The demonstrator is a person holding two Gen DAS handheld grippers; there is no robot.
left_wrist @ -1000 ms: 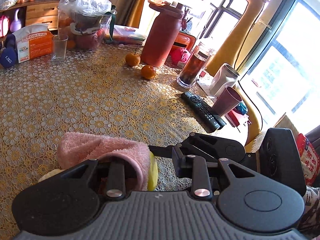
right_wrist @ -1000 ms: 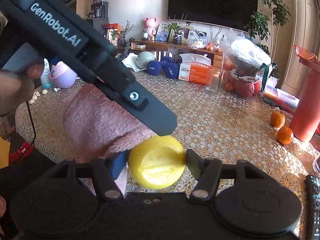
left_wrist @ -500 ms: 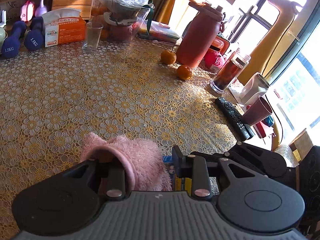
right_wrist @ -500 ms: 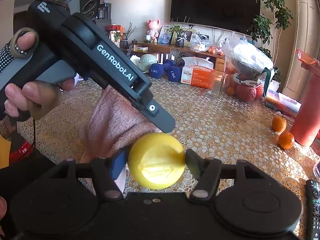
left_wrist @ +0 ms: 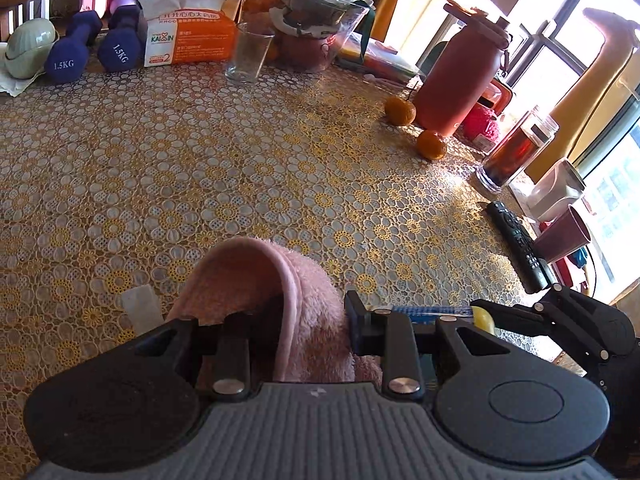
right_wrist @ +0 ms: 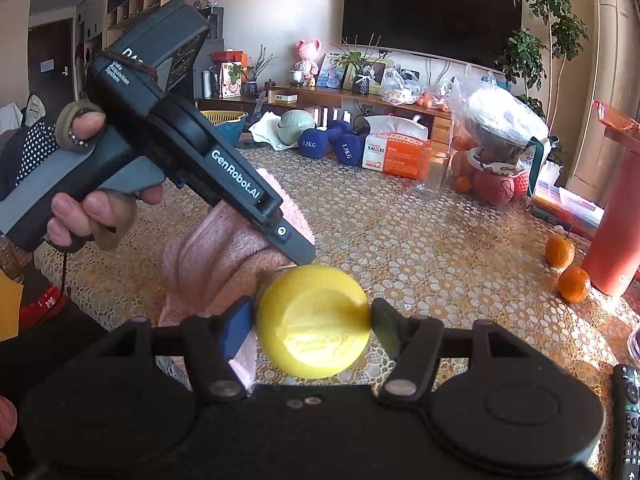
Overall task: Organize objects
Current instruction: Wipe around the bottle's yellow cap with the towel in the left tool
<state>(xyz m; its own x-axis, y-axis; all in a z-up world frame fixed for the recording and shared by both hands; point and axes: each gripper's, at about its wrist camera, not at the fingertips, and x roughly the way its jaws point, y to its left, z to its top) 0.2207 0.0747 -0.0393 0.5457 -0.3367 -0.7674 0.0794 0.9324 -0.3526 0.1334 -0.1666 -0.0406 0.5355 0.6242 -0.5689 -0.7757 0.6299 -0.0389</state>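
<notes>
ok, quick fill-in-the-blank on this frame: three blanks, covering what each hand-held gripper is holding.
1. The right hand-held gripper is shut on a ____ ball.
2. The left hand-held gripper grips a fluffy ____ cloth.
3. Two ____ sit on the table beside the tall red bottle.

Missing words: yellow; pink; oranges

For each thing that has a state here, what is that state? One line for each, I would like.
Left hand-held gripper: shut on the pink towel, which is held above the table.
Right hand-held gripper: shut on the yellow ball.
Drinking glass: upright, empty.
Glass bottle: upright, holds dark liquid.
Red water bottle: upright, lid on.
Tissue box: open, a tissue sticks out.
Television: off.
</notes>
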